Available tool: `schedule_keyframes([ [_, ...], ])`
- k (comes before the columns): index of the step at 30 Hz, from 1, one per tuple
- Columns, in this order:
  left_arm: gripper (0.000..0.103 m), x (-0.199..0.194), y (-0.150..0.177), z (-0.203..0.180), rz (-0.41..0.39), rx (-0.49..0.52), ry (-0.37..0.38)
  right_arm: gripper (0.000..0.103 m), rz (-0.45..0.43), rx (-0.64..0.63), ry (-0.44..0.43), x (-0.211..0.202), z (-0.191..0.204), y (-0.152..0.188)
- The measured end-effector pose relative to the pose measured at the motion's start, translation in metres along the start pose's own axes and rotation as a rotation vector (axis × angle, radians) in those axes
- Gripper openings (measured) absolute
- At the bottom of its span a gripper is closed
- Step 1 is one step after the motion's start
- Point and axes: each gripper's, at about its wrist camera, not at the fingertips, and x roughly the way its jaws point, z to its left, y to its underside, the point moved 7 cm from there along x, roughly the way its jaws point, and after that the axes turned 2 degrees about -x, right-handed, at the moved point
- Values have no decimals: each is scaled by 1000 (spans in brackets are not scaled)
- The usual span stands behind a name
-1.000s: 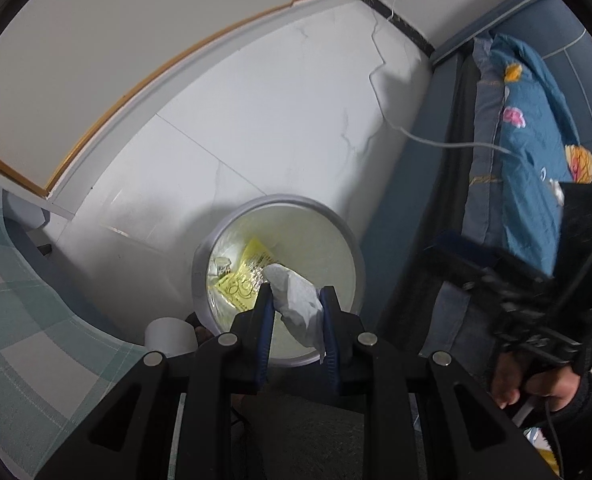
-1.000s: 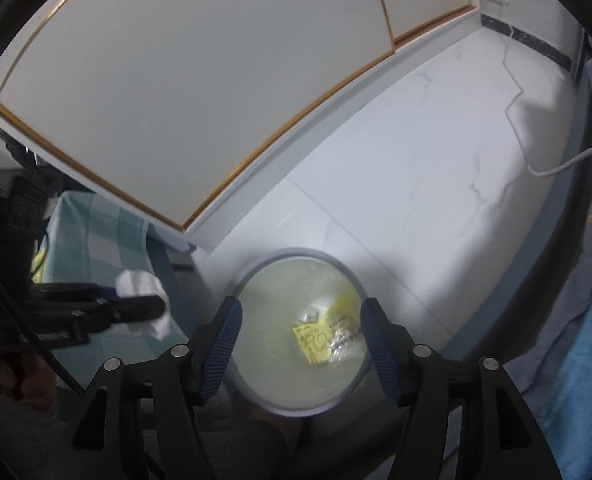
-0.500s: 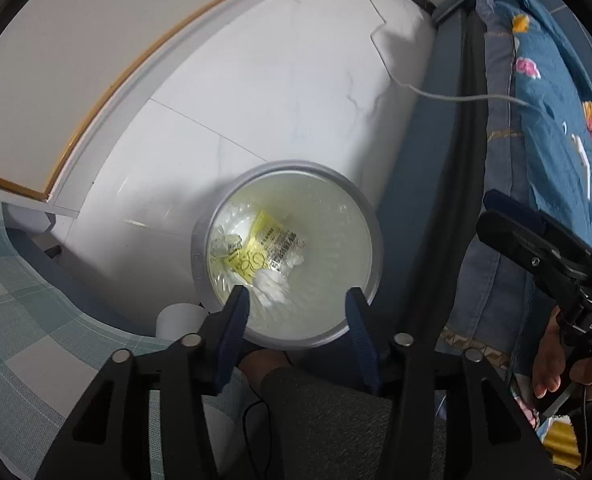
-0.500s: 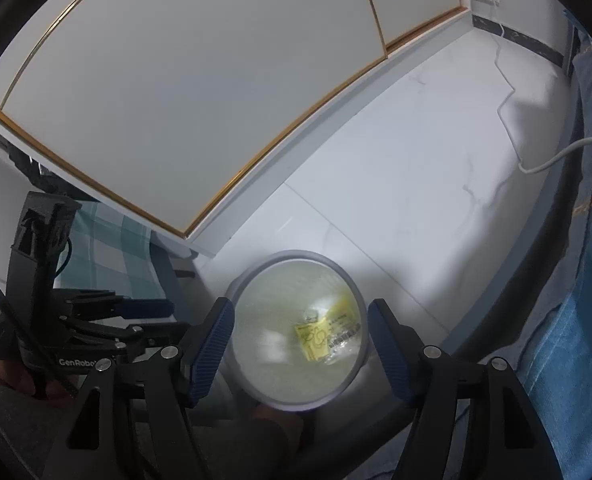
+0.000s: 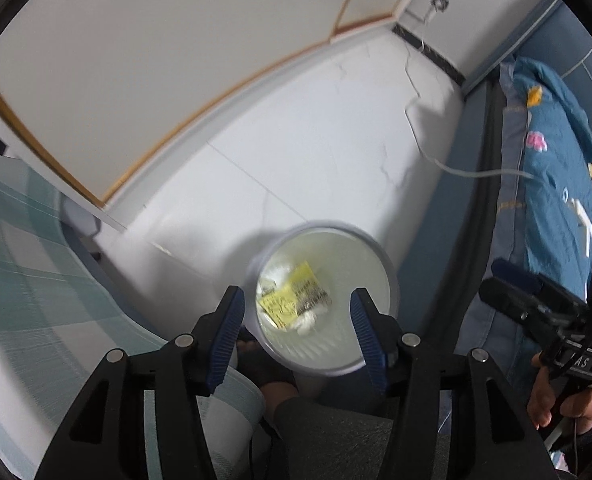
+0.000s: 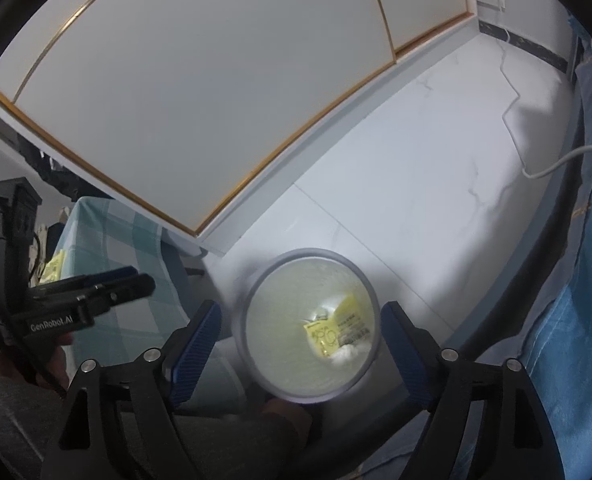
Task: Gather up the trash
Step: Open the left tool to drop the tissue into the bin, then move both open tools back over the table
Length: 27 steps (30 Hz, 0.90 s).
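Note:
A round translucent trash bin [image 5: 376,256] stands on the white floor, also in the right wrist view [image 6: 279,280]. Inside lie a yellow wrapper [image 5: 285,300] and a white crumpled tissue [image 5: 308,322]; both show in the right wrist view, wrapper [image 6: 332,330], tissue [image 6: 346,354]. My left gripper [image 5: 296,324] is open and empty above the bin. My right gripper [image 6: 302,344] is open and empty, also above the bin. The left gripper appears at the left of the right wrist view [image 6: 95,288], the right gripper at the right of the left wrist view [image 5: 536,304].
A table with a teal checked cloth [image 5: 23,272] is at the left, with a yellow item [image 6: 53,268] on it. A bed with blue patterned bedding [image 5: 544,168] is at the right. A white cable [image 5: 456,168] runs across the floor. White wardrobe doors [image 6: 215,80] stand behind.
My left gripper opened and let go of the white tissue, which fell into the bin. The left gripper then drew back towards the table side.

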Motion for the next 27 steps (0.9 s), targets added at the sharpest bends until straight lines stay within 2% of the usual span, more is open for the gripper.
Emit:
schedule_keyframes([
  [6, 51, -35, -6, 7, -140, -3, -70, 86, -44, -36, -15, -19, 19, -7],
  [10, 51, -58, -5, 12, -206, -12, -102, 87, -81, -65, -28, -34, 35, -11],
  [13, 59, -73, -5, 16, -248, -22, -122, 88, -110, -88, -43, -46, 50, -16],
  [24, 61, -149, 12, 53, -469, -114, -233, 94, -241, -205, -133, -92, 130, -28],
  [27, 61, -170, 22, 67, -519, -143, -262, 94, -281, -272, -154, -105, 158, -29],
])
